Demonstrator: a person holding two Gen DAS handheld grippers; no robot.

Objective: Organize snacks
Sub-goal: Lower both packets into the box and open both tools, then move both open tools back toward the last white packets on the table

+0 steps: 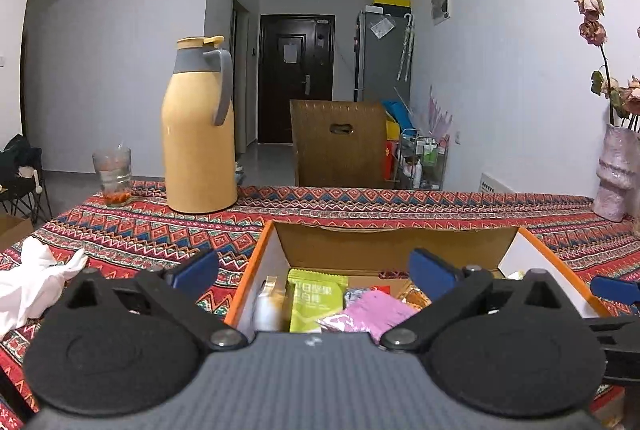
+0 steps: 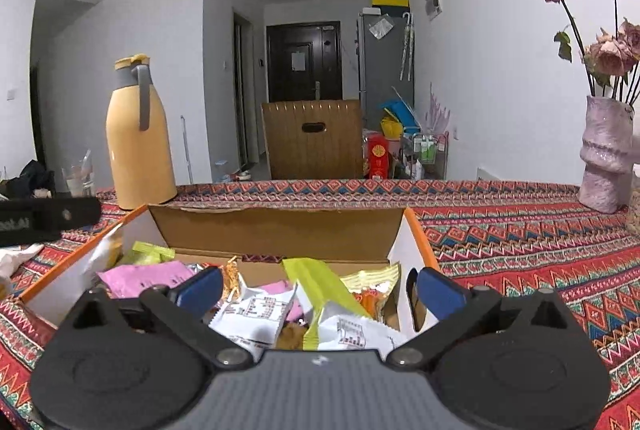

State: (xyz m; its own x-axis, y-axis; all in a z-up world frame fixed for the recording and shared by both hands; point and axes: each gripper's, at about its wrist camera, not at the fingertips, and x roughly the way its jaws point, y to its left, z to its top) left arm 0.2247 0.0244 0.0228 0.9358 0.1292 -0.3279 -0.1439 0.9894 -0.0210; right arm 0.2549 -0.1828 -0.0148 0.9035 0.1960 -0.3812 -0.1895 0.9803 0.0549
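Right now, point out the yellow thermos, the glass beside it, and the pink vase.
yellow thermos point(image 1: 198, 150): left wrist view, middle of its body.
glass point(image 1: 113, 174): left wrist view, its clear side wall.
pink vase point(image 2: 606, 158): right wrist view, middle of its textured body.

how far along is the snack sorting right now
Done: many packets, such as the green packet and pink packet, already sit in the cardboard box. In hand: nothing; the left gripper and right gripper are both open over it. Left: no loose snacks visible.
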